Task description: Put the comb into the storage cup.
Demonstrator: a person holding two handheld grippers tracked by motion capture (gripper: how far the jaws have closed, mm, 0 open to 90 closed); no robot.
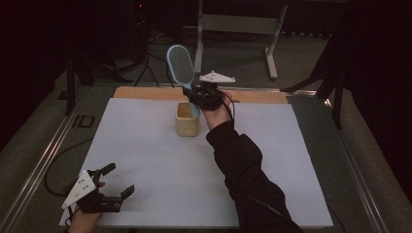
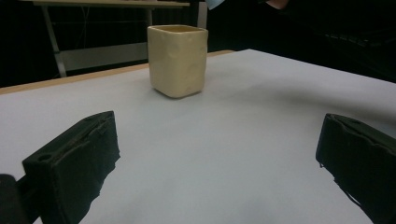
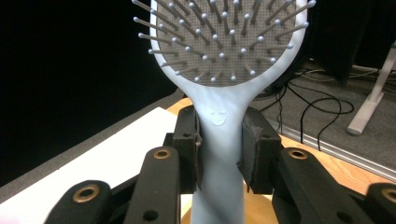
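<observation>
A light blue hairbrush (image 1: 180,63) stands nearly upright above a cream square cup (image 1: 187,120) at the table's far middle, its handle end reaching down into the cup's mouth. My right gripper (image 1: 198,95) is shut on the brush's handle just above the cup. In the right gripper view the two pads clamp the brush's neck (image 3: 219,140), with the bristled head (image 3: 224,37) above. My left gripper (image 1: 119,179) rests open at the near left corner of the white sheet, nothing between its jaws. Its own view looks across the sheet at the cup (image 2: 178,59).
A white sheet (image 1: 145,165) covers most of the wooden table (image 1: 141,92). A grey frame with legs (image 1: 238,24) stands on the floor behind the table, and cables (image 1: 145,63) lie there. A metal rail (image 1: 43,160) runs along the table's left side.
</observation>
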